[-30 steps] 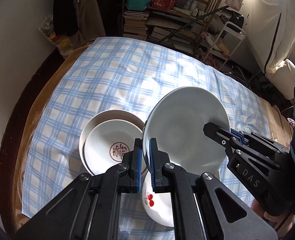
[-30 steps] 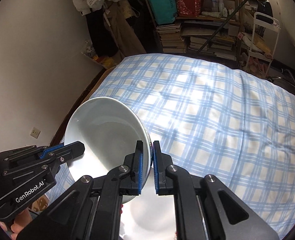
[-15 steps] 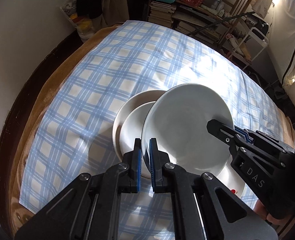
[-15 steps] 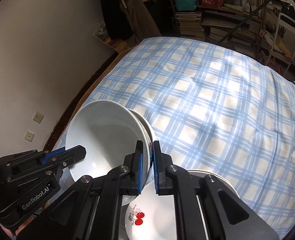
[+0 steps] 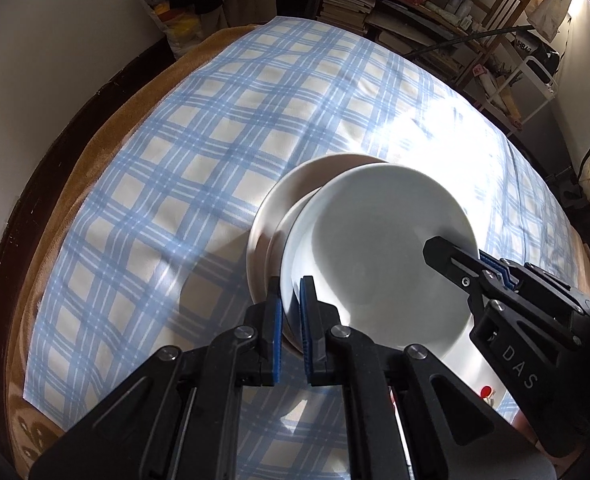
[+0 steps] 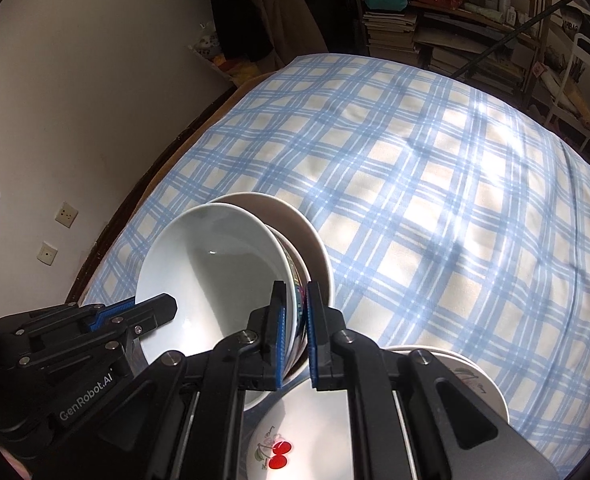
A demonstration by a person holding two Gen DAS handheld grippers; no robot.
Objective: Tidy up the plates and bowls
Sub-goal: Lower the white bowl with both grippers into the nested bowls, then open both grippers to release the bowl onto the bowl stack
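A plain white bowl [image 5: 379, 256] is held by both grippers at once, over a surface covered with a blue-and-cream checked cloth [image 5: 223, 128]. The left gripper [image 5: 290, 308] pinches the bowl's rim on one side, one blue pad inside the bowl and the other outside it, and the right gripper [image 6: 296, 320] pinches the opposite rim in the same way; in each wrist view the other gripper shows at the far side of the bowl, clamped on its edge. The bowl sits tilted over a stack of two dishes: a wide cream plate [image 5: 279, 200] lying on the cloth and a smaller dish [image 6: 295, 268] with a coloured band nested in it. The white bowl covers most of that stack, and whether it already rests on the smaller dish or is just above it cannot be told. The stack lies toward the near edge of the cloth, closer to the wall-side edge than to the far one. Just beside it, nearer still to the near edge, a white plate with a red cherry design [image 6: 287, 440] lies partly under the right gripper. Beyond the far edge of the cloth stand shelves with stacked books [image 6: 391, 32].
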